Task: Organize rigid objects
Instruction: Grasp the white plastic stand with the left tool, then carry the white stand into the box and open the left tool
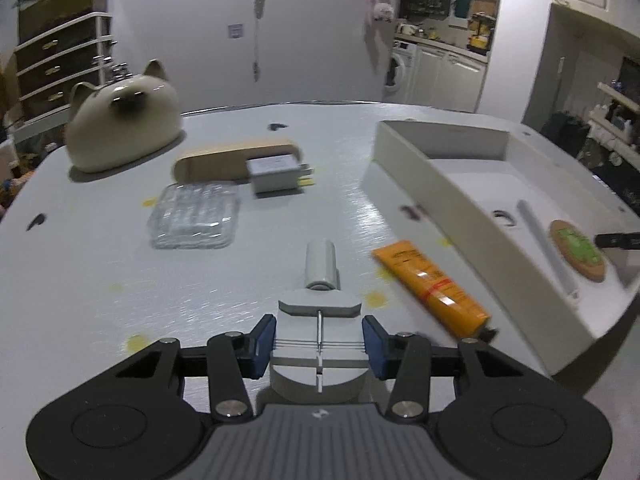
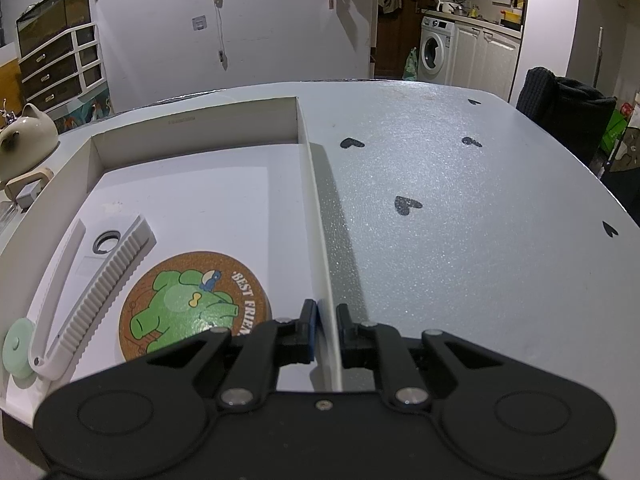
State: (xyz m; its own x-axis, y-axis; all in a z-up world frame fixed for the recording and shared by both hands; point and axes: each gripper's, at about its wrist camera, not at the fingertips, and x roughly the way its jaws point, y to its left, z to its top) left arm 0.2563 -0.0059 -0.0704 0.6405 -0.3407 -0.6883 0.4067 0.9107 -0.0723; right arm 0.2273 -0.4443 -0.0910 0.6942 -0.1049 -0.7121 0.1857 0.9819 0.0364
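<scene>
In the left wrist view my left gripper (image 1: pixel 320 346) is shut on a grey wire slicer (image 1: pixel 320 308); its blue pads (image 1: pixel 265 344) press on both sides of the body, and its round handle points away from me. An orange tube (image 1: pixel 428 288) lies just right of it on the table. The shallow white box (image 1: pixel 404 184) stands to the right. In the right wrist view my right gripper (image 2: pixel 324 334) is shut on the right wall of the box (image 2: pixel 316 216). Inside lie a cork coaster (image 2: pixel 192 304) with a green figure, a white ribbed tool (image 2: pixel 96 280) and a pale green disc (image 2: pixel 16 344).
On the left half of the table lie a clear plastic case (image 1: pixel 194 216), a wooden case (image 1: pixel 216 164), a grey plug adapter (image 1: pixel 274 176) and a cat-shaped ceramic piece (image 1: pixel 120 124). The grey tabletop (image 2: pixel 460 220) right of the box bears only printed hearts. A dark chair back (image 2: pixel 560 108) stands past the far right edge.
</scene>
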